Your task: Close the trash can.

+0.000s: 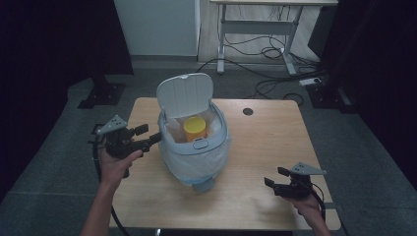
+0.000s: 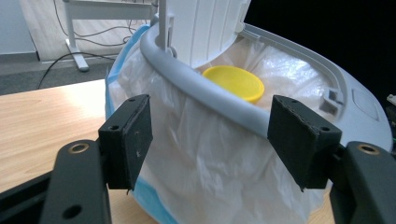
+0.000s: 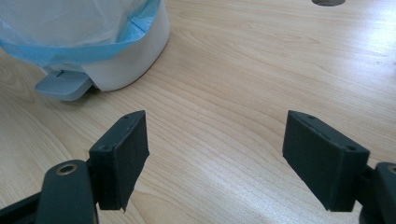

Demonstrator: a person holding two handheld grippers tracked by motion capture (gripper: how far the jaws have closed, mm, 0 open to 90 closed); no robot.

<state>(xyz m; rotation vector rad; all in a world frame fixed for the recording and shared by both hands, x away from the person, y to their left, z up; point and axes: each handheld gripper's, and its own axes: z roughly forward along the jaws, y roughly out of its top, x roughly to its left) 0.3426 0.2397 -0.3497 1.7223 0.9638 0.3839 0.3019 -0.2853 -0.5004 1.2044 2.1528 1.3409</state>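
A small pedal bin (image 1: 196, 147) stands mid-table with its white lid (image 1: 186, 94) tipped up. A clear bag (image 2: 201, 154) lines it, and a yellow jar (image 1: 194, 128) with a yellow cap sits upright inside. The left gripper (image 1: 156, 138) is just beside the bin's rim, jaws spread and empty, the jar beyond them inside the bin. The right gripper (image 1: 273, 178) rests well apart from the bin, jaws spread over bare table (image 3: 243, 79), its pedal (image 3: 63, 85) ahead.
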